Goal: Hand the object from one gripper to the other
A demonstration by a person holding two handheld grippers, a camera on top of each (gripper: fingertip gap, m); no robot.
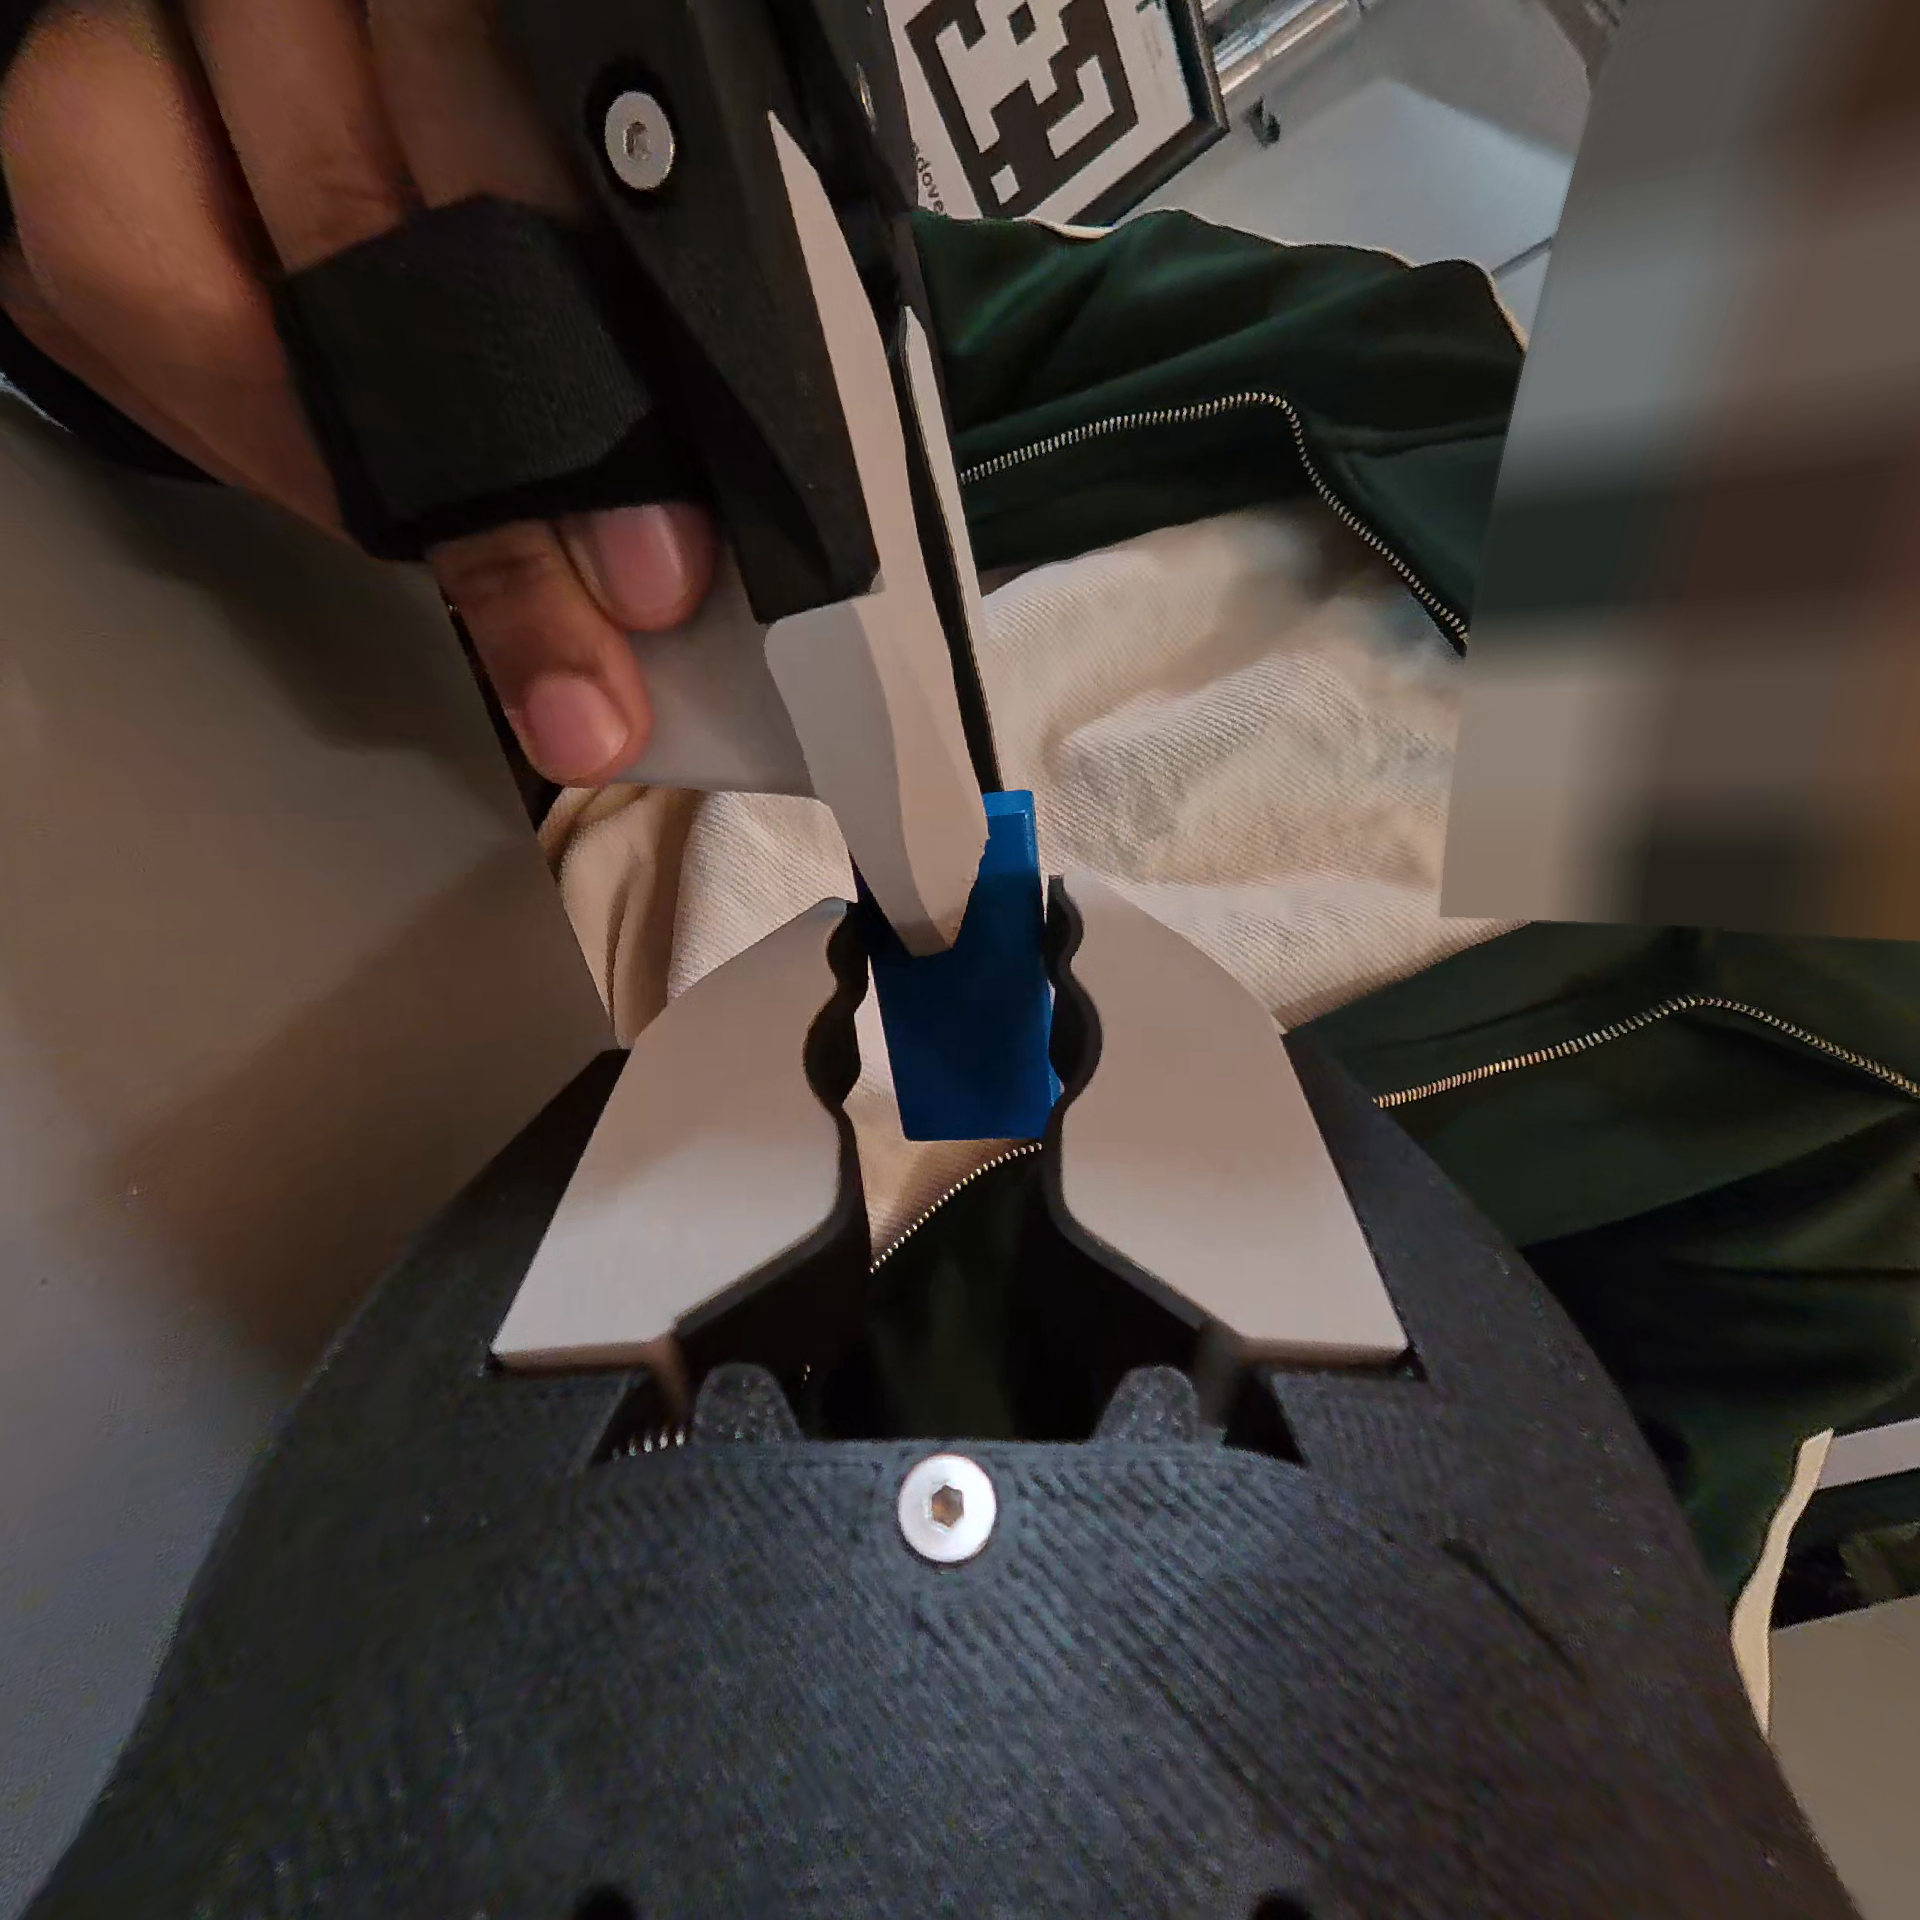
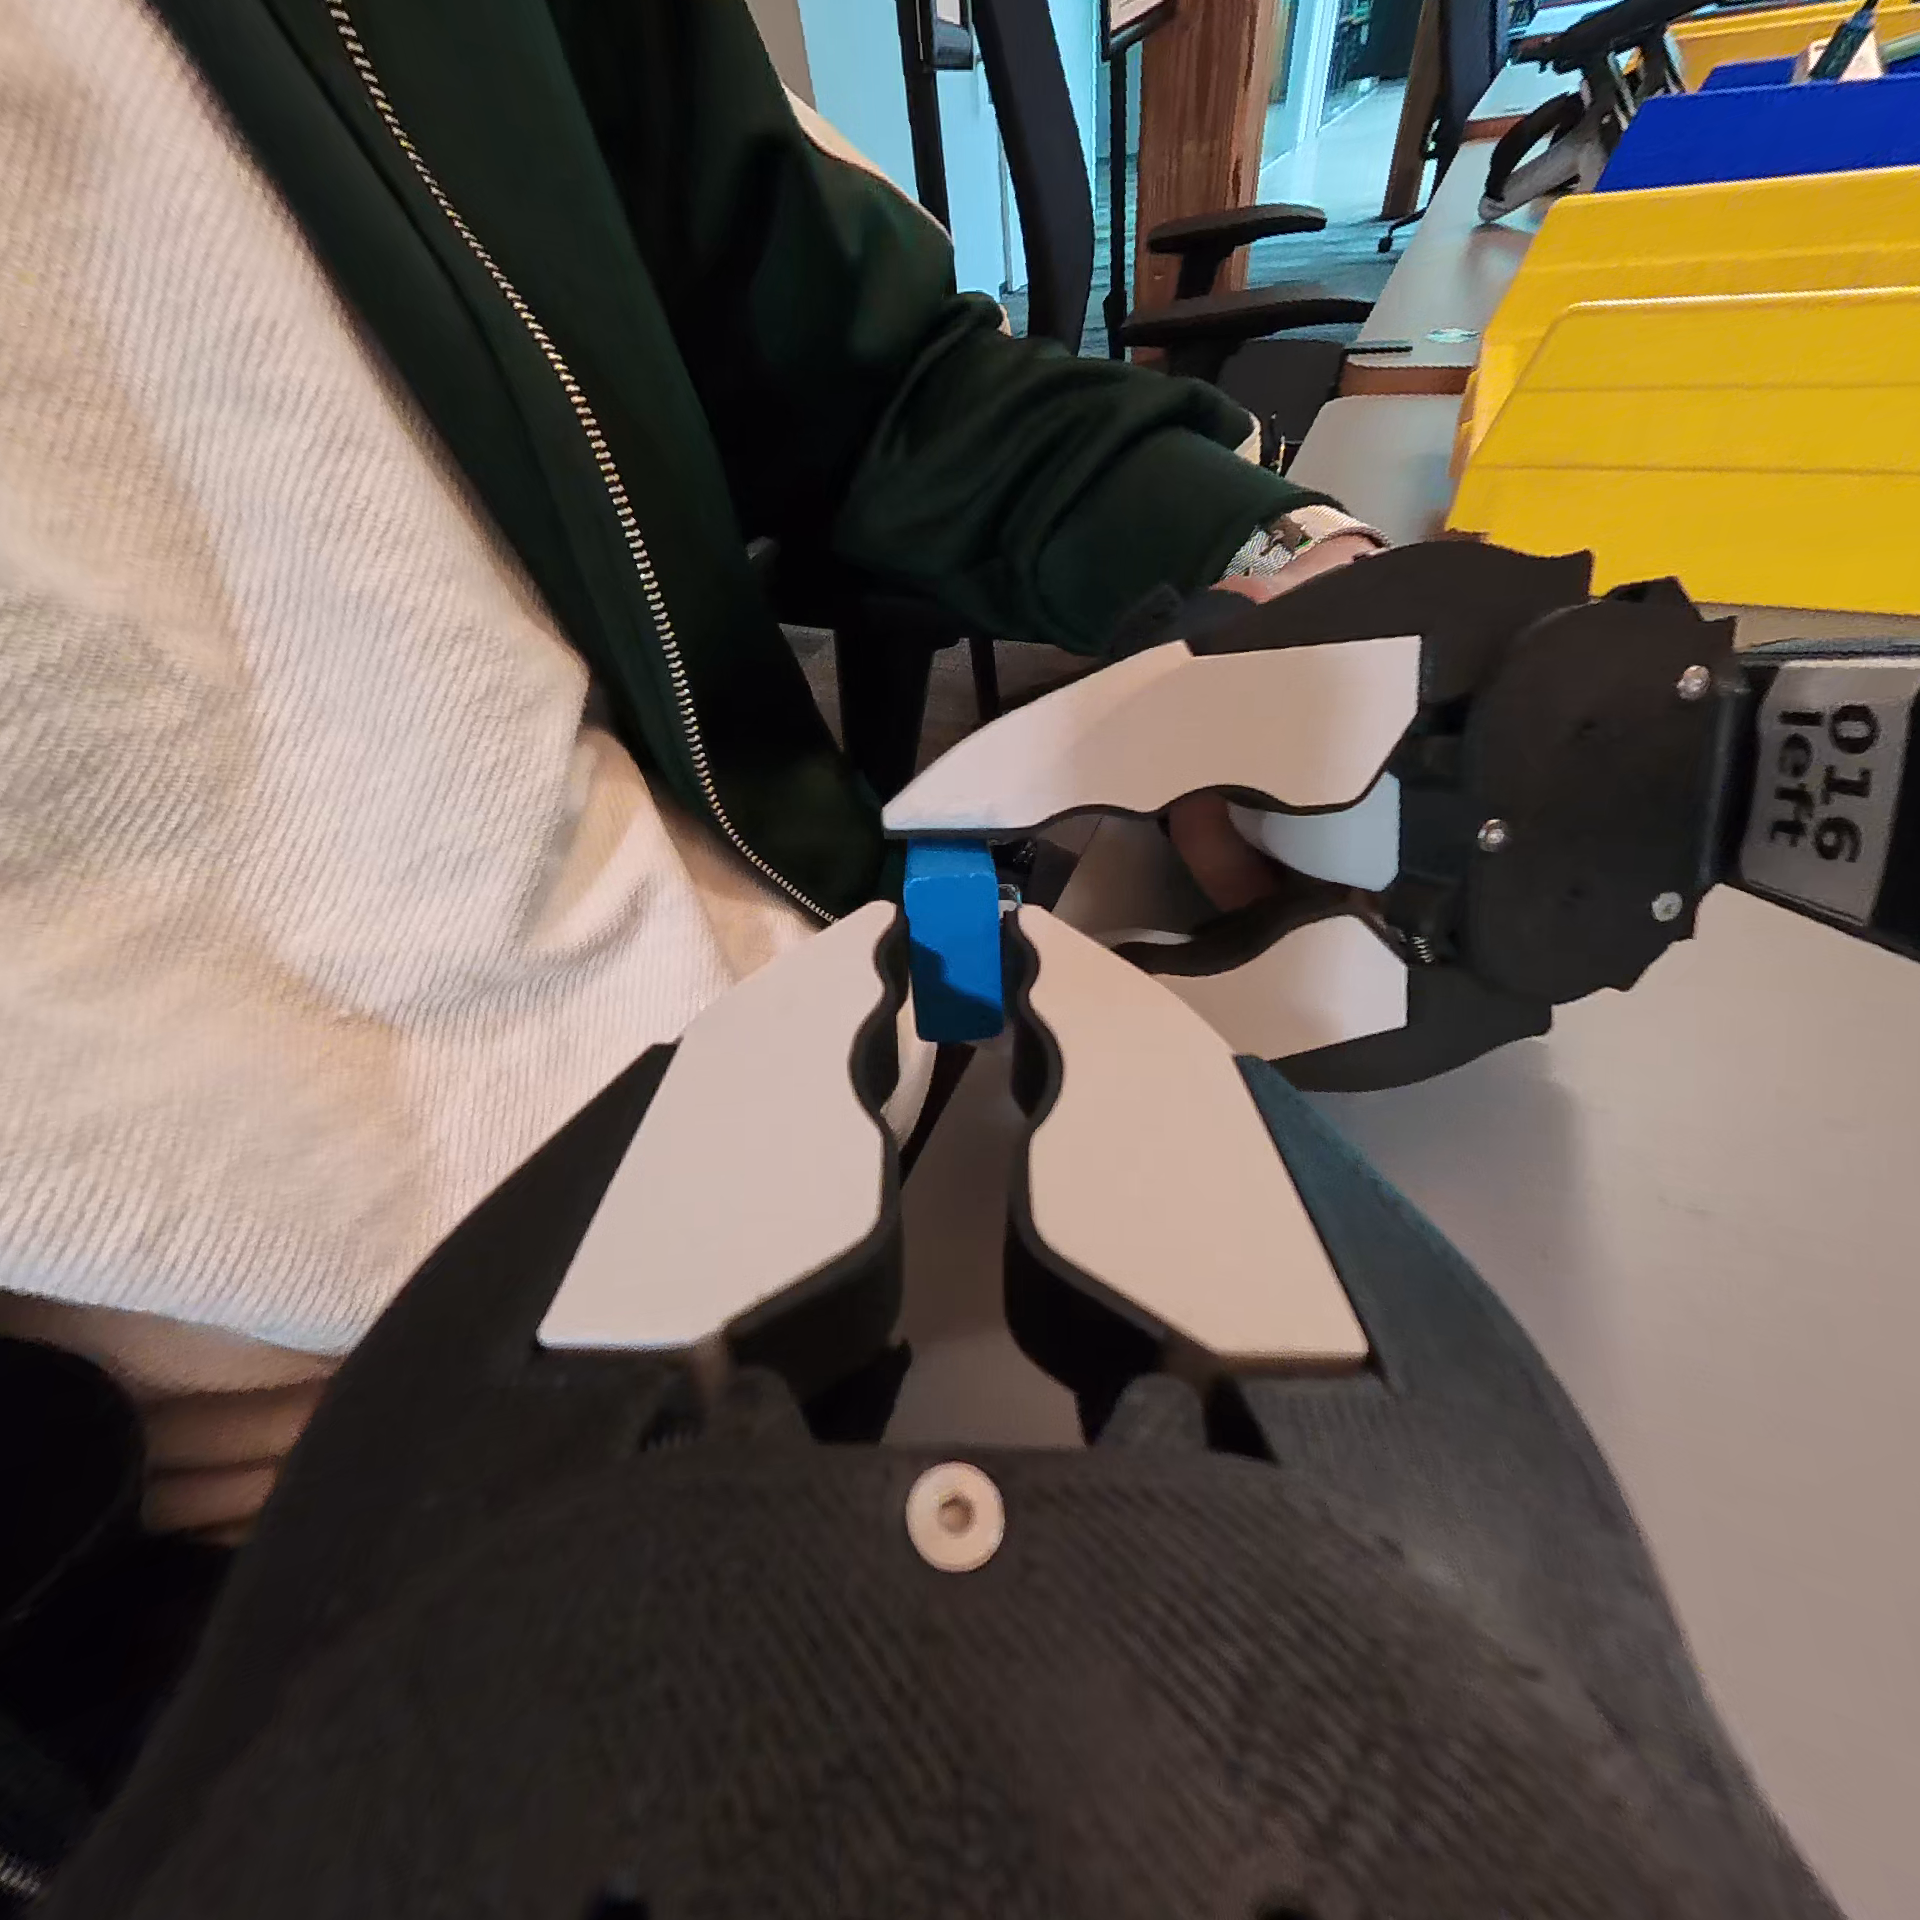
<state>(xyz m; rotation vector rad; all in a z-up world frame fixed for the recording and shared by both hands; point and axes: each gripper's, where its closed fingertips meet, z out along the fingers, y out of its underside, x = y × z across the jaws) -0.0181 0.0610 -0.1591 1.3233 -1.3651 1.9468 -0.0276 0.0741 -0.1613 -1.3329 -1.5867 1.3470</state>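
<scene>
A small blue block (image 1: 966, 1060) is held in the air between both grippers. In the left wrist view my left gripper (image 1: 954, 935) has its two fingers closed on the block's left and right sides. My right gripper (image 1: 966, 862) comes down from above, seen edge-on, with one finger across the block's front and the other behind it. In the right wrist view my right gripper (image 2: 958, 945) is shut on the blue block (image 2: 951, 987). The left gripper (image 2: 966, 873) reaches in from the right, its upper finger on the block's top; its lower fingertip is hidden.
A person's torso in a cream sweater (image 2: 260, 727) and dark green zipped jacket (image 2: 665, 312) is close behind the grippers. Yellow bins (image 2: 1683, 416) and a blue bin (image 2: 1766, 125) stand on the grey table (image 2: 1662, 1247) at right. Office chairs (image 2: 1226, 312) stand behind.
</scene>
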